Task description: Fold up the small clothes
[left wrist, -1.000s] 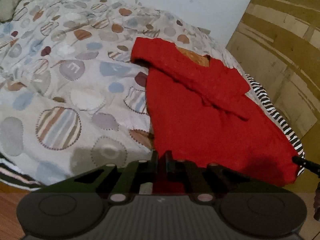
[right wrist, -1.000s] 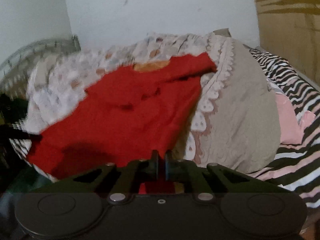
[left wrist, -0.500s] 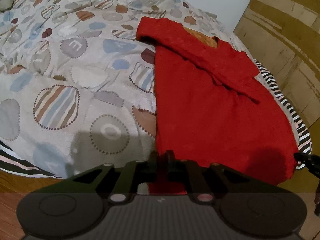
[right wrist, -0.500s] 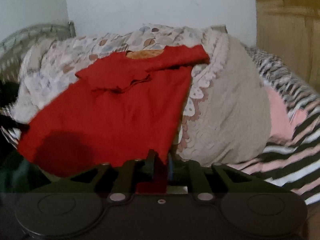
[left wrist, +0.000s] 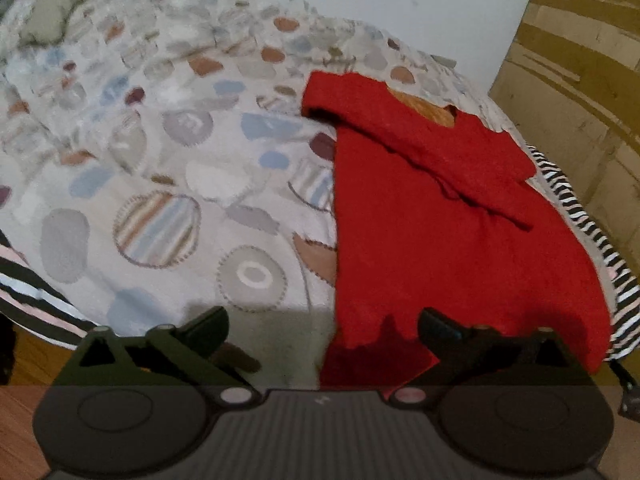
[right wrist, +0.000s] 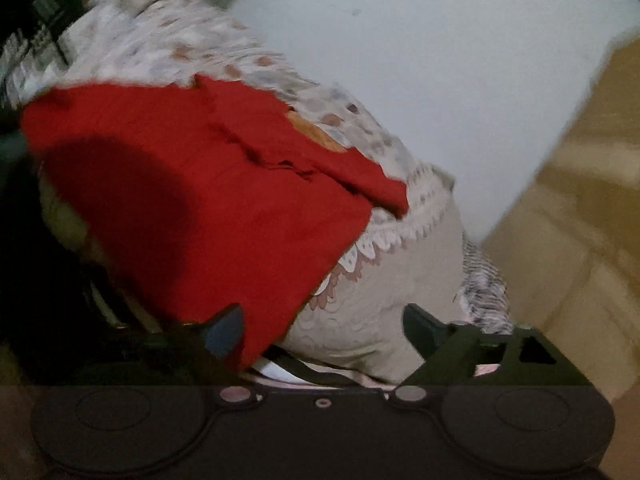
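Red garment [left wrist: 448, 240] flat on patterned bedspread [left wrist: 168, 184], my left gripper [left wrist: 322, 322] and right gripper [right wrist: 322, 322] jaws opening, hem corners between them, unpressed.

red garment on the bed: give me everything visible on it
The red garment is a small top of soft, slightly fuzzy cloth, lying flat on the patterned bedspread. Both sleeves are folded across the chest, and an orange lining shows at the neck. Its hem hangs over the bed's near edge. The left gripper and right gripper each have jaws opening around a bottom corner, no pad pressing it.
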A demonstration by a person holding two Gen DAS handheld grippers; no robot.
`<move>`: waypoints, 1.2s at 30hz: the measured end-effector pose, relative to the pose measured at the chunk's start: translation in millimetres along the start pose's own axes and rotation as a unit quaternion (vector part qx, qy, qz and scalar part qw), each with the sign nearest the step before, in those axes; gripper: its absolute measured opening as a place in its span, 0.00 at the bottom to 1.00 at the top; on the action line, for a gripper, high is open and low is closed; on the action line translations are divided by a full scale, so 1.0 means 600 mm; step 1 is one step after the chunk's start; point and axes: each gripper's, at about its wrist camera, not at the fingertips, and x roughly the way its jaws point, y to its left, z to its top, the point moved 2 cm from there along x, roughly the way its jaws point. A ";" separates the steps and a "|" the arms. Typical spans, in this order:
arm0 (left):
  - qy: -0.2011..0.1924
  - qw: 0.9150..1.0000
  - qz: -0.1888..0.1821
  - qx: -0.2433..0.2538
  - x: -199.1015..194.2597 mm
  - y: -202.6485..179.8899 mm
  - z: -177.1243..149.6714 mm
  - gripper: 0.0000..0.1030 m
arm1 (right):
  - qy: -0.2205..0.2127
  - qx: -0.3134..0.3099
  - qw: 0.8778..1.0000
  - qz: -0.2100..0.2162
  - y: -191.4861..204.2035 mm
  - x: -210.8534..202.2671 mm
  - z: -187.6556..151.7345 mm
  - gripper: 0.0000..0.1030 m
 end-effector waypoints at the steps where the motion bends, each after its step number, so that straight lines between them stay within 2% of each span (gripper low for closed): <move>1: -0.001 1.000 0.006 0.005 -0.002 -0.002 0.000 0.99 | -0.007 -0.040 0.999 -0.007 0.015 -0.004 -0.006 0.91; 5: 0.009 0.999 0.026 0.027 -0.002 -0.012 -0.002 1.00 | -0.027 -0.170 0.984 -0.048 0.074 -0.008 -0.028 0.94; 9: 0.019 0.999 0.034 0.033 0.000 -0.010 -0.005 1.00 | -0.021 -0.232 0.971 -0.043 0.113 0.008 -0.052 0.96; 13: 0.020 0.999 0.034 0.029 -0.002 -0.005 -0.005 1.00 | -0.006 -0.299 0.953 -0.053 0.142 0.037 -0.087 0.96; 16: 0.028 0.999 0.032 0.023 -0.002 -0.001 -0.005 1.00 | -0.019 -0.369 0.924 -0.096 0.156 0.066 -0.109 0.96; 20: 0.035 0.999 0.028 0.014 -0.003 0.003 -0.009 0.99 | -0.041 -0.426 0.892 -0.141 0.159 0.097 -0.118 0.95; 24: 0.034 0.999 0.031 0.018 -0.004 0.004 -0.014 0.99 | -0.078 -0.455 0.875 -0.149 0.148 0.101 -0.117 0.82; 28: 0.036 0.999 0.023 0.014 -0.002 0.002 -0.019 0.99 | -0.122 -0.493 0.850 -0.143 0.146 0.086 -0.124 0.70; 31: 0.037 0.999 0.017 0.012 0.000 -0.002 -0.025 0.99 | -0.124 -0.501 0.847 -0.128 0.148 0.082 -0.127 0.45; 32: 0.032 0.999 0.015 0.013 -0.003 -0.004 -0.027 0.99 | -0.120 -0.500 0.849 -0.123 0.147 0.080 -0.125 0.28; 33: 0.021 1.000 0.015 0.018 -0.008 -0.008 -0.029 0.99 | -0.119 -0.493 0.854 -0.119 0.145 0.077 -0.121 0.16; 36: -0.027 0.998 0.013 0.057 -0.026 -0.026 -0.035 0.99 | -0.117 -0.449 0.880 -0.097 0.123 0.057 -0.089 0.14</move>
